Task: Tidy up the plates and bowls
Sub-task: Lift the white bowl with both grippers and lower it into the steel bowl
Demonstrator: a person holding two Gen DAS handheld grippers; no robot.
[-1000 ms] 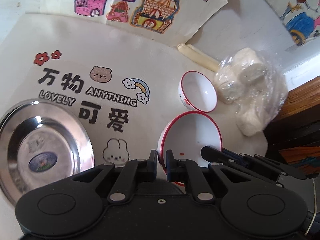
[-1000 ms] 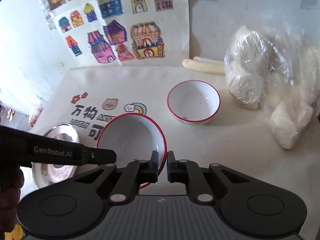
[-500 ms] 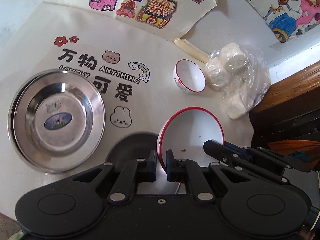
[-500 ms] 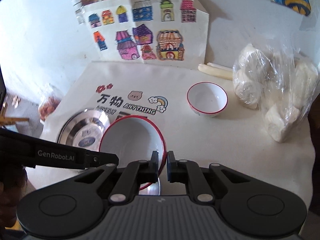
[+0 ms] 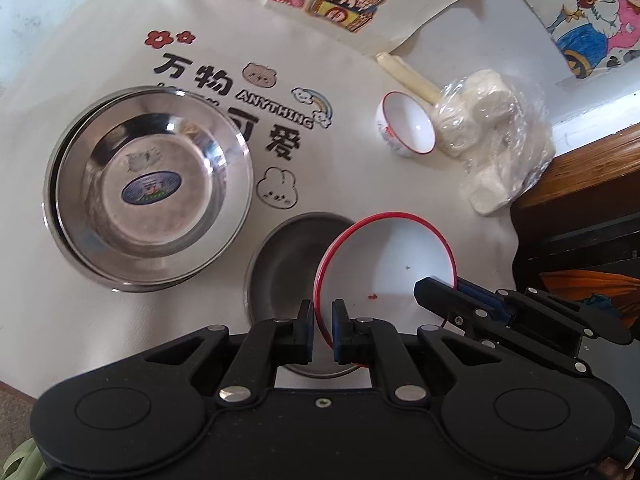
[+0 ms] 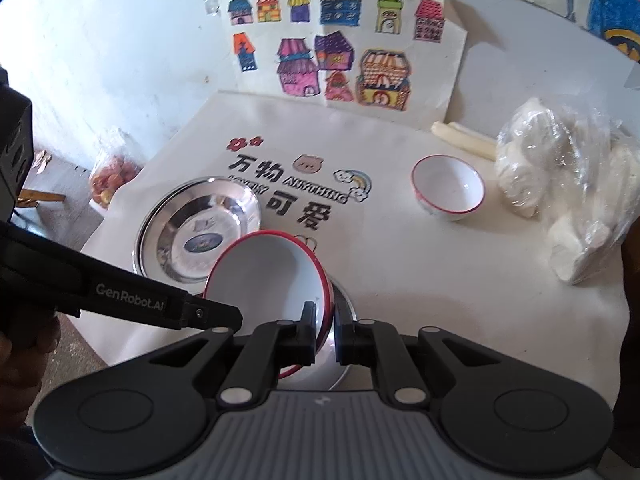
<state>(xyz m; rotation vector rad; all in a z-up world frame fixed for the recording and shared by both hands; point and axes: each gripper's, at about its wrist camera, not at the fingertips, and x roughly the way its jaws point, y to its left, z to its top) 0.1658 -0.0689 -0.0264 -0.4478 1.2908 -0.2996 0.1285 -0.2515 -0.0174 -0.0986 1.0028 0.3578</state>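
Both grippers pinch the same large white bowl with a red rim [image 5: 386,256]: the left gripper [image 5: 323,320] has its two fingers pressed onto the rim on one side, and the right gripper [image 6: 324,322] clamps the rim on the opposite side, each with one pad inside the bowl and one outside. The bowl is tilted and sits over a dull grey round metal plate [image 5: 288,264] that lies near the front edge of the white printed tablecloth [image 5: 120,64]. To the left of that plate, toward the cloth's left edge, a shiny stainless steel dish with a blue oval sticker [image 5: 150,188] rests on another steel dish, whose rim shows beneath it. A small white bowl with a red rim [image 6: 448,188] stands upright farther back on the right half of the cloth, well apart from the held bowl and just beside a clear plastic bag of white buns [image 6: 560,188] at the right edge. A pale rolled stick [image 6: 460,138] lies behind the small bowl, near the coloured house drawings [image 6: 340,52] propped at the back.
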